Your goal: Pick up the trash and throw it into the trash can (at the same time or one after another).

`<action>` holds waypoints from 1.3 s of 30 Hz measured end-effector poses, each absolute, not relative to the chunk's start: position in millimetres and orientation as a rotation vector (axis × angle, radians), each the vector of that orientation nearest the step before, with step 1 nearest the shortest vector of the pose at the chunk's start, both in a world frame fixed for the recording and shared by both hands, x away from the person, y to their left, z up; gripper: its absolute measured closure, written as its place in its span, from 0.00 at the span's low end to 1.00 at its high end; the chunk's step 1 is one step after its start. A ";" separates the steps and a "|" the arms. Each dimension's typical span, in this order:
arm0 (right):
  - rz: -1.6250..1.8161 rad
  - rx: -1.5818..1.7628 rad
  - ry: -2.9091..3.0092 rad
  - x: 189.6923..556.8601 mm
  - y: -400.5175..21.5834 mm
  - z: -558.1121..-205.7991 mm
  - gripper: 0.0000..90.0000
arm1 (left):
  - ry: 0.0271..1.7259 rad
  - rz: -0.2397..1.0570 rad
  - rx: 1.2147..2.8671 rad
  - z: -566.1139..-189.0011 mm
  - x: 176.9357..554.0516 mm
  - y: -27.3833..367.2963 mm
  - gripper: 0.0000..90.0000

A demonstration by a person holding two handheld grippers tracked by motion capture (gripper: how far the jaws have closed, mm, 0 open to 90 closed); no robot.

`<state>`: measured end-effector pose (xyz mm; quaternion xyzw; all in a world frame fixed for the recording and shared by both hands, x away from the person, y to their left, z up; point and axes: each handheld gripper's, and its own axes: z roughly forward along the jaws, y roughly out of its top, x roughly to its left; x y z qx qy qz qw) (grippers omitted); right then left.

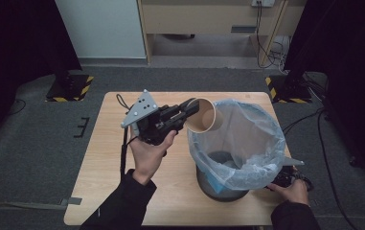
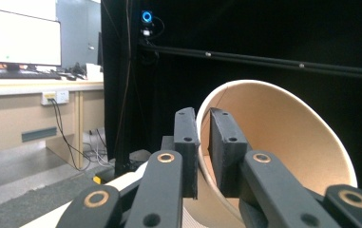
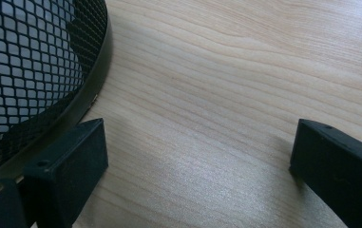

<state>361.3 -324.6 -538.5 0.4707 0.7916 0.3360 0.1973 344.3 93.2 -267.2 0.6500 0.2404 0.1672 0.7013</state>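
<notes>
Dark sleeves come in at the bottom of the high view, and above them the left gripper pinches the wall of a brown paper cup, which lies on its side in the air just at the near-left rim of the bin with its pale plastic liner; the cup's mouth faces the bin. To drop it cleanly, I judge the cup should travel a little farther over the liner's opening before the jaws let go, since at the rim it could catch the plastic and tumble onto the table. Left gripper view: the two black jaws stand clenched on the cup's rim, one pad outside and one inside, a thin grip that calls for a steady wrist. Right gripper view: the right gripper rests on the wood beside the bin's black mesh wall, jaws spread wide with nothing between them; keeping it there should brace the bin.
</notes>
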 end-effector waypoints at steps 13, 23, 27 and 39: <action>0.944 1.320 2.220 361.0 -324.0 -538.4 0.06 | 0.524 0.311 1.528 -286.9 355.2 58.0 0.90; 0.945 1.319 2.220 361.1 -324.0 -538.4 0.06 | 0.487 0.323 1.503 -294.3 357.4 58.3 0.59; 0.946 1.318 2.222 361.1 -323.9 -538.4 0.06 | 0.500 0.358 1.490 -293.5 355.4 75.7 0.51; 0.945 1.318 2.222 361.2 -323.8 -538.4 0.06 | 0.660 0.501 1.489 -307.8 355.5 152.6 0.41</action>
